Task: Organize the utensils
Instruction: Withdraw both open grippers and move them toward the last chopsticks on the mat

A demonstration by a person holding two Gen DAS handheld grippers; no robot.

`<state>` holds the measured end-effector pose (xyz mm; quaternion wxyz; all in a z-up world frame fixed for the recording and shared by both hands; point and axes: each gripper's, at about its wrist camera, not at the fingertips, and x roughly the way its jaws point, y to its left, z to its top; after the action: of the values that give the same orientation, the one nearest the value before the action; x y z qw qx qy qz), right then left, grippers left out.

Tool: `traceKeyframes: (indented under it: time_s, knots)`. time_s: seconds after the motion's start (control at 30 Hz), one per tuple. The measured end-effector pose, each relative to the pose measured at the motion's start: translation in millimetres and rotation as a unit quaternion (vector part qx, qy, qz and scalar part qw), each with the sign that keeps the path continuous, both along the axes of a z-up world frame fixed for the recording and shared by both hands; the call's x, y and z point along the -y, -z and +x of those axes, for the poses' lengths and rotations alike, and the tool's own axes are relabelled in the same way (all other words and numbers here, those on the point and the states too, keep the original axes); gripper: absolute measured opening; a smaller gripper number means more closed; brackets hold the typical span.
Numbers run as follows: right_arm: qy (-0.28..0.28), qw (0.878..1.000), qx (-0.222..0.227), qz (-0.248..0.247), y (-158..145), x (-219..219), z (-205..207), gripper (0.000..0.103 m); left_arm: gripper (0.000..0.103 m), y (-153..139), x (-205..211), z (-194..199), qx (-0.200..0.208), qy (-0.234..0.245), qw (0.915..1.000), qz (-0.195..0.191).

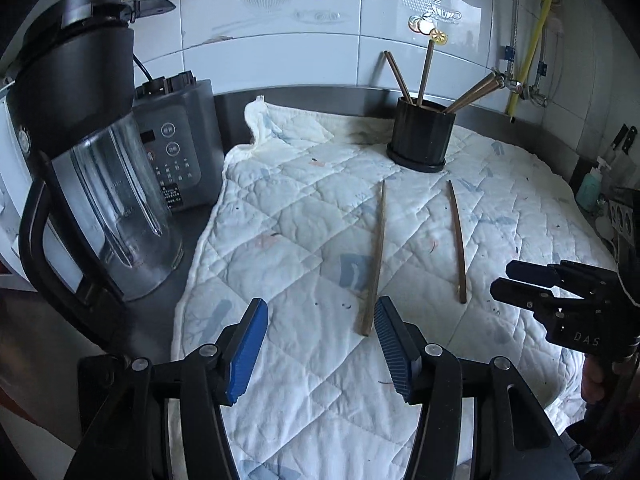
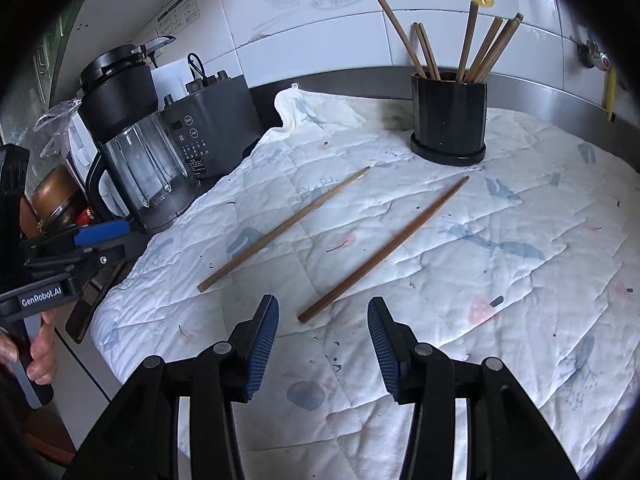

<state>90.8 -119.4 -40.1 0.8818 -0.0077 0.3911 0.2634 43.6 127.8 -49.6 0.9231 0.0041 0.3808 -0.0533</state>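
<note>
We see quilted cloth (image 2: 440, 280) spread over worktop (image 1: 48, 344). Holder (image 2: 449, 120) stands on cloth at back, near wall, several chopsticks (image 2: 486, 46) upright in it. Two loose chopsticks lie on cloth before holder, side by side, apart: left chopstick (image 2: 280, 232), right chopstick (image 2: 384, 250). Blender jug (image 1: 104, 208) left of cloth, blender base (image 1: 180, 148) behind it.

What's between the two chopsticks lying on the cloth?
Nothing, just bare quilted cloth between the left chopstick and right chopstick, seen in both wrist views.
</note>
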Motion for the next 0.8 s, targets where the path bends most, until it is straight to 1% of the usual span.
traceKeyframes:
  time_s: [0.13,0.2,0.27,0.37,0.53,0.6,0.63,0.67,0.8]
  knots:
    - [0.008,1.0,-0.007,0.0,10,-9,0,0.05,0.059,20,1,-2,-0.011,0.007,0.9999,-0.004]
    - [0.015,1.0,-0.008,-0.003,14,-15,2,0.045,0.059,25,0,0,-0.015,0.008,0.9998,-0.014]
    - [0.022,1.0,-0.013,-0.003,18,-20,6,0.036,0.059,29,0,1,-0.017,0.01,0.9996,-0.019]
    - [0.031,0.999,-0.023,-0.003,26,-27,11,0.036,0.059,31,1,3,-0.016,0.014,0.9995,-0.024]
    - [0.058,0.998,-0.019,-0.002,29,-29,16,0.035,0.059,32,5,10,-0.011,0.023,0.9992,-0.032]
    - [0.067,0.998,-0.019,-0.006,30,-30,18,0.032,0.059,33,8,14,-0.01,0.027,0.9992,-0.029]
    - [0.07,0.997,-0.019,-0.009,30,-30,20,0.028,0.059,34,11,17,-0.01,0.029,0.9991,-0.029]
    - [0.073,0.997,-0.018,-0.016,30,-30,20,0.02,0.058,35,13,20,-0.011,0.031,0.999,-0.029]
    - [0.069,0.997,-0.019,-0.022,29,-27,22,0.014,0.055,38,22,31,-0.013,0.043,0.9985,-0.03]
